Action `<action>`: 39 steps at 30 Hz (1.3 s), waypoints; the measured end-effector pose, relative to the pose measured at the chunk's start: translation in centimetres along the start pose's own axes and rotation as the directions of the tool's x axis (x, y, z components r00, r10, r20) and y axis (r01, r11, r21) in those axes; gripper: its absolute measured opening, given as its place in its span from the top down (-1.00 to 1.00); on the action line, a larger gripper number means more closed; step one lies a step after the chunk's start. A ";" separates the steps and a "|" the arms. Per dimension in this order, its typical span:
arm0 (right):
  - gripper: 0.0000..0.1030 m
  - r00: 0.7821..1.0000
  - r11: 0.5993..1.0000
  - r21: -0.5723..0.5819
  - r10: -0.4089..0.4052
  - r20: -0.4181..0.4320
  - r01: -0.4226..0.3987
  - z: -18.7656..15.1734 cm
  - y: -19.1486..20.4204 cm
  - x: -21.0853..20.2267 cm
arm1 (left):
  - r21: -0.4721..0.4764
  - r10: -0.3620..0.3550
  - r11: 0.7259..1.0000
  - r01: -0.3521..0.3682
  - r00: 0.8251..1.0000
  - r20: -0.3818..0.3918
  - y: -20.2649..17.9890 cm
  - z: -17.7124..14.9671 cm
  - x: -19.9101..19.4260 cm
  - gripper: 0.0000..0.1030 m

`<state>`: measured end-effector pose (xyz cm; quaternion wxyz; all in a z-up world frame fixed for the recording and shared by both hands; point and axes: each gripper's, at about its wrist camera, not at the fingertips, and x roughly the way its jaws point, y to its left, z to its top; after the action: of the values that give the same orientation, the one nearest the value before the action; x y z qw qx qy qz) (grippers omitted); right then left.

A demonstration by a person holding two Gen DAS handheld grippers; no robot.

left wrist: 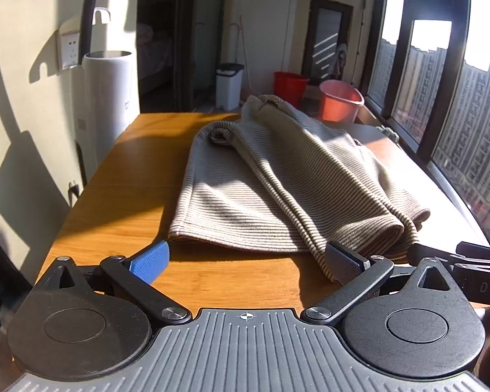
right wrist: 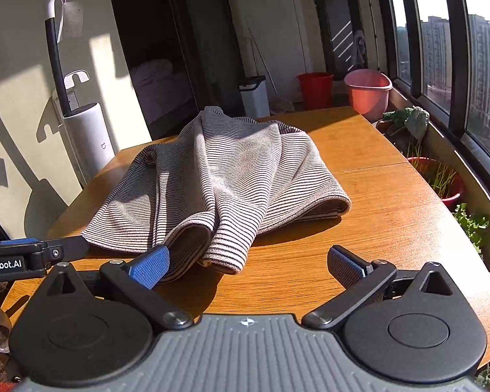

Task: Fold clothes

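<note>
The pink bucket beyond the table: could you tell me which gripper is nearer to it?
Right. The right gripper is nearer the pink bucket at the window side; the left gripper sits further left. Both are at the table's near edge.

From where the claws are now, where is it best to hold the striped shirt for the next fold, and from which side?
Probably the near hem of the shirt, where it lies flat on the table. Come in low from the near edge. The left claw and right claw are both open there, and the bunched fold at the hem gives the fingers an edge to slide under.
</note>
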<state>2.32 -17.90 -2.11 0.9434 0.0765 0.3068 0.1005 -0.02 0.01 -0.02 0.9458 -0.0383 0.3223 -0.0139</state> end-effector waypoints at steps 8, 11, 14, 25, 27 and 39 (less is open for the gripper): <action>-1.00 1.000 1.000 0.009 0.003 -0.001 -0.003 -0.6 0.4 0.5 | 0.017 -0.017 1.000 0.017 1.000 0.013 0.3 -0.7 -0.1 -1.00; -1.00 1.000 1.000 0.012 0.003 -0.001 -0.003 -0.8 0.5 0.7 | 0.023 -0.023 0.999 0.023 1.000 0.017 0.4 -1.0 -0.1 -1.00; -1.00 1.000 1.000 -0.010 0.011 -0.022 -0.012 -0.3 0.6 0.6 | 0.017 -0.002 1.000 0.003 1.000 -0.010 0.1 -0.3 0.0 -1.00; -1.00 1.000 1.000 -0.025 0.010 -0.023 -0.011 0.0 0.8 0.5 | 0.012 0.011 1.000 -0.011 0.999 -0.036 0.1 -0.2 0.1 -1.00; -1.00 1.000 1.000 -0.022 0.008 -0.024 -0.009 0.0 0.7 0.6 | 0.012 0.012 1.000 -0.011 0.999 -0.037 0.1 -0.3 0.1 -1.00; -1.00 0.999 1.000 -0.024 0.006 -0.034 -0.007 0.0 0.9 0.8 | 0.003 0.012 1.000 -0.012 0.999 -0.050 0.3 -0.7 0.3 -1.00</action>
<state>2.80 -16.88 -2.34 0.9386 0.0642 0.3210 0.1086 -0.17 0.26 -0.75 0.9376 -0.0345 0.3459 -0.0096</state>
